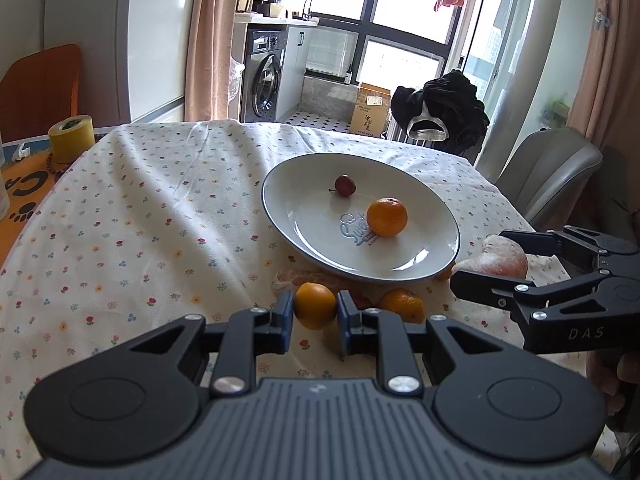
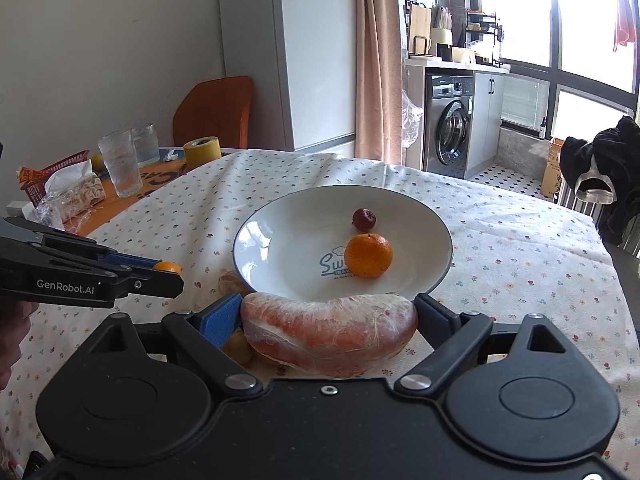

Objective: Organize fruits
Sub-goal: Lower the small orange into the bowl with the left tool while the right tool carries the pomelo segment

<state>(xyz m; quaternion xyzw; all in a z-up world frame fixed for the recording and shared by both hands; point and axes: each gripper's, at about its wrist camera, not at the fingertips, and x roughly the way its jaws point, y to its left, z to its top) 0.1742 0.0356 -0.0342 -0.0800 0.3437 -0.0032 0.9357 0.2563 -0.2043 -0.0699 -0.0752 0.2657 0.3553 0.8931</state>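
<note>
The left gripper [image 1: 316,312], marked "GenRobot.AI", clamps a small orange [image 1: 315,306]. The right gripper [image 2: 328,320], marked "DAS", grips a pomelo segment [image 2: 328,332]. Ahead of both jaws, the plate [image 2: 280,280] bears partly hidden lettering starting "Sw".

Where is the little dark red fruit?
The little dark red fruit lies inside the white plate, on its far side, just behind the orange that shares the plate. Both wrist views show it there.

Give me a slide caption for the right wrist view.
Right gripper holds a peeled pink pomelo segment before a white plate.
</note>
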